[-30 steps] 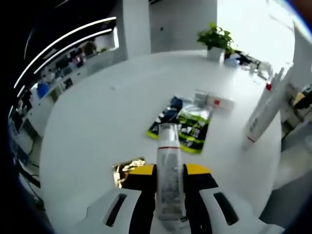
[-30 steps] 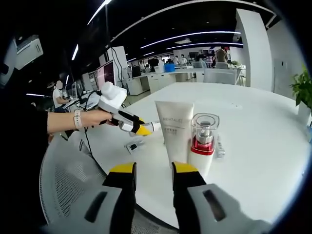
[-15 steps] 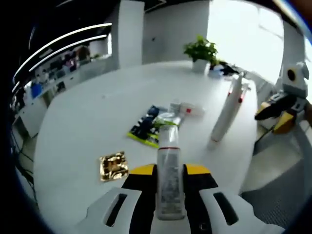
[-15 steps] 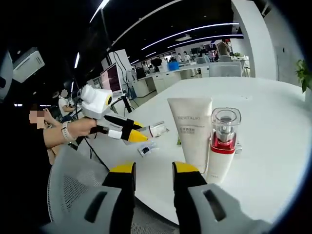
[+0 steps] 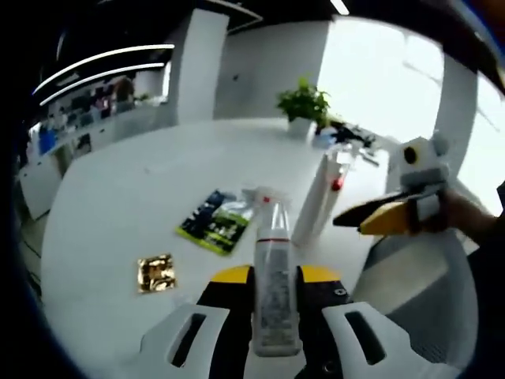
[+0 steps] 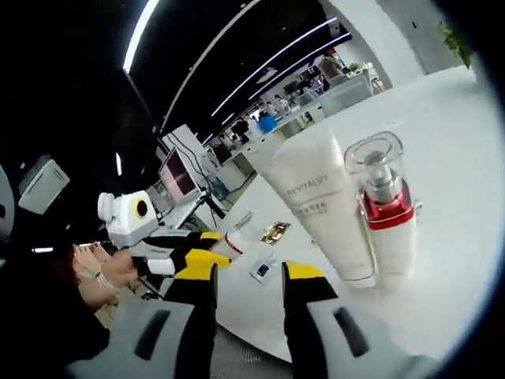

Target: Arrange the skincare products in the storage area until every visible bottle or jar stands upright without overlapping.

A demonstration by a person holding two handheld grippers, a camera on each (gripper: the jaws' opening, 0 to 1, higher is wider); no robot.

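Observation:
My left gripper is shut on a clear bottle with a white cap, held lengthwise between the yellow pads. Beyond it, a white tube and a pump bottle with a red band stand upright together on the white table. My right gripper comes in from the right, near them. In the right gripper view my right gripper is open with nothing between its fingers. The white tube and pump bottle stand just past it. A hand holds the left gripper at the left.
Green and black sachets and a gold sachet lie flat on the table. A potted plant stands at its far side. In the right gripper view the gold sachet and a small packet lie near the table's edge.
The left gripper has carried the clear bottle closer to the standing tube and pump bottle. The right gripper has come nearer in the left gripper view. The right gripper view has tilted.

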